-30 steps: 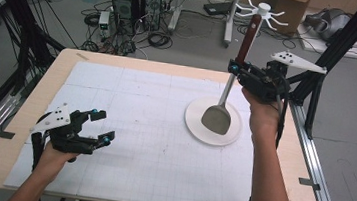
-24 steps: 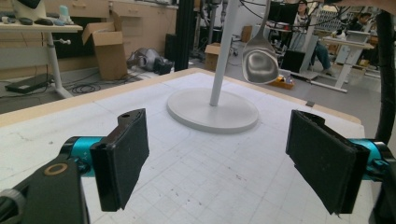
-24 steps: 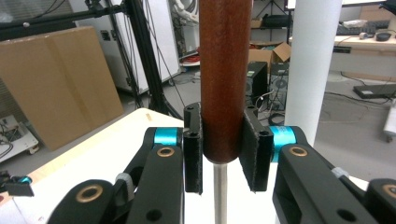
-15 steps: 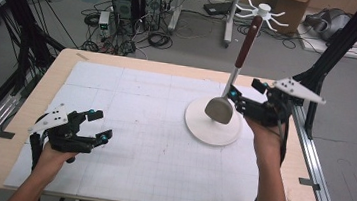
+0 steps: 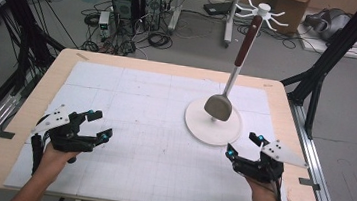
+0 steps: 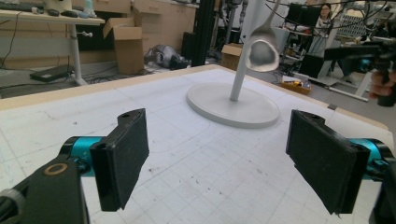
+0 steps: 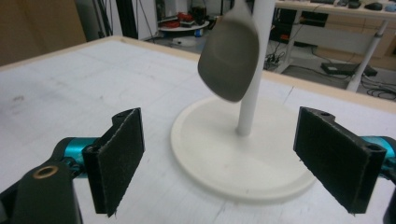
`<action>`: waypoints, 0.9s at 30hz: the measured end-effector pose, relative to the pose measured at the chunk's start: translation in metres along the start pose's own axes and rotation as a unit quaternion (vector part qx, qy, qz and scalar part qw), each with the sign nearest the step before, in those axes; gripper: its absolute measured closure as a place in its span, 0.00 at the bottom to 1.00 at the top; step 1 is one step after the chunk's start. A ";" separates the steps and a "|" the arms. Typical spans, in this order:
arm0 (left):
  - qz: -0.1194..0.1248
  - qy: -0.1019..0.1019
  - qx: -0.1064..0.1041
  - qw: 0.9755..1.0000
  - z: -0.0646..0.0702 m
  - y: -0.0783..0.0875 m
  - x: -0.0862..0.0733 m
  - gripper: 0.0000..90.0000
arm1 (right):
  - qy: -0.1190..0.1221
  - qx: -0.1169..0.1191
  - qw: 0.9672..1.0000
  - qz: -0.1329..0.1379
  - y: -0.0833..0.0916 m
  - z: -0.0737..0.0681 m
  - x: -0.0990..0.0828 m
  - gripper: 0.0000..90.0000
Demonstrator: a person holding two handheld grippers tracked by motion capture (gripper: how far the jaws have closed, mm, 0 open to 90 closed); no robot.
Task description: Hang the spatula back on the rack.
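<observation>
High view: spoon hanging on stand.

The high view looked forward and down over the whole table. Each gripper view sat low near the near edge, facing the white stand from opposite sides.

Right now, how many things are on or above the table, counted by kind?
Utensil stand, white with a round base: 1
Spatula hanging on the stand, grey blade with a dark red handle: 1
Hand-held tongs, both open: 2, left tongs and right tongs
Total: 4
</observation>
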State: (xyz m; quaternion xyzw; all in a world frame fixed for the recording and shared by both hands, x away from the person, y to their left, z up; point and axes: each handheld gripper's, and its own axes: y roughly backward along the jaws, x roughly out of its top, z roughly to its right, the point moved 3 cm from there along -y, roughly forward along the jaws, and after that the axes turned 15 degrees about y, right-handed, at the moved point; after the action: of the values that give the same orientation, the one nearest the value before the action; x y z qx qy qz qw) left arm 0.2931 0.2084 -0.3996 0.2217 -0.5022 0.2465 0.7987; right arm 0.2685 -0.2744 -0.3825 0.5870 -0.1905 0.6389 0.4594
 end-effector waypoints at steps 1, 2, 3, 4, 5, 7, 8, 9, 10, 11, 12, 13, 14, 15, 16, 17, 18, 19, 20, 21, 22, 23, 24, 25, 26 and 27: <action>0.000 0.000 0.000 1.000 0.000 0.000 0.000 0.24 | 0.000 0.000 1.000 0.000 0.000 0.000 0.000 0.17; 0.000 -0.002 0.003 1.000 -0.001 0.001 -0.001 0.24 | 0.005 -0.001 1.000 -0.003 0.001 -0.003 -0.004 0.17; 0.002 0.001 0.005 1.000 -0.001 0.001 -0.002 0.24 | 0.011 0.000 1.000 -0.004 0.001 -0.005 -0.006 0.17; 0.003 0.002 0.008 1.000 -0.002 0.002 -0.004 0.24 | 0.013 0.002 1.000 -0.006 0.002 -0.009 -0.009 0.17; 0.005 0.004 0.010 1.000 -0.003 0.003 -0.005 0.24 | 0.014 0.000 1.000 -0.007 0.004 -0.012 -0.011 0.17; 0.003 0.002 0.013 1.000 -0.005 0.005 -0.007 0.24 | 0.014 0.000 1.000 -0.008 0.007 -0.019 -0.018 0.17; 0.004 0.005 0.014 1.000 -0.006 0.006 -0.008 0.24 | 0.013 0.002 1.000 -0.008 0.008 -0.020 -0.019 0.17; 0.005 0.005 0.014 1.000 -0.006 0.007 -0.008 0.24 | 0.012 0.005 1.000 -0.006 0.009 -0.022 -0.019 0.17; 0.005 0.004 0.014 1.000 -0.006 0.007 -0.009 0.24 | 0.011 0.005 1.000 -0.006 0.010 -0.023 -0.020 0.17; 0.004 0.004 0.014 1.000 -0.006 0.008 -0.009 0.24 | 0.008 0.006 1.000 -0.008 0.011 -0.024 -0.021 0.17; 0.004 0.004 0.014 1.000 -0.005 0.008 -0.009 0.24 | 0.010 0.006 1.000 -0.008 0.011 -0.024 -0.021 0.18; 0.004 0.004 0.014 1.000 -0.005 0.008 -0.009 0.24 | 0.010 0.006 1.000 -0.008 0.011 -0.024 -0.021 0.18; 0.005 0.004 0.014 1.000 -0.005 0.009 -0.009 0.24 | 0.009 0.006 1.000 -0.010 0.011 -0.025 -0.022 0.17; 0.006 0.005 0.013 1.000 -0.004 0.009 -0.010 0.24 | 0.005 0.006 1.000 -0.011 0.011 -0.025 -0.022 0.18; 0.005 0.005 0.013 1.000 -0.004 0.009 -0.010 0.24 | 0.006 0.005 1.000 -0.012 0.011 -0.026 -0.023 0.18; 0.007 0.007 0.012 1.000 -0.003 0.009 -0.011 0.24 | 0.006 0.005 1.000 -0.012 0.011 -0.026 -0.023 0.18; 0.004 0.006 0.013 1.000 -0.004 0.009 -0.012 0.24 | 0.003 0.007 1.000 -0.010 0.011 -0.026 -0.023 0.18; 0.003 0.007 0.012 1.000 -0.004 0.009 -0.012 0.24 | -0.005 0.008 1.000 -0.009 0.012 -0.025 -0.024 0.18; 0.002 0.006 0.012 1.000 -0.004 0.010 -0.013 0.24 | -0.008 0.007 1.000 -0.010 0.012 -0.025 -0.024 0.18; 0.002 0.008 0.013 1.000 -0.004 0.010 -0.014 0.24 | -0.008 0.006 1.000 -0.009 0.012 -0.024 -0.024 0.18; 0.002 0.009 0.013 1.000 -0.004 0.010 -0.014 0.24 | -0.008 0.004 1.000 -0.008 0.012 -0.023 -0.024 0.18; 0.001 0.009 0.012 1.000 -0.004 0.010 -0.015 0.24 | -0.009 0.004 1.000 -0.007 0.012 -0.023 -0.024 0.18; 0.002 0.010 0.013 1.000 -0.004 0.010 -0.015 0.24 | -0.010 0.004 1.000 -0.006 0.012 -0.023 -0.024 0.18; 0.002 0.010 0.013 1.000 -0.004 0.010 -0.015 0.24 | -0.010 0.004 1.000 -0.006 0.012 -0.023 -0.024 0.18; 0.001 0.010 0.013 1.000 -0.004 0.009 -0.015 0.24 | -0.010 0.003 1.000 -0.006 0.012 -0.023 -0.024 0.18; 0.000 0.011 0.013 1.000 -0.004 0.009 -0.016 0.24 | -0.009 0.003 1.000 -0.007 0.011 -0.023 -0.025 0.18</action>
State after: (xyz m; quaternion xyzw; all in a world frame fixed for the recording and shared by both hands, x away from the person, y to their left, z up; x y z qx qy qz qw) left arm 0.2845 0.2154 -0.4149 0.2291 -0.4902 0.2556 0.8012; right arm 0.2433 -0.2708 -0.4076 0.5955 -0.1888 0.6304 0.4608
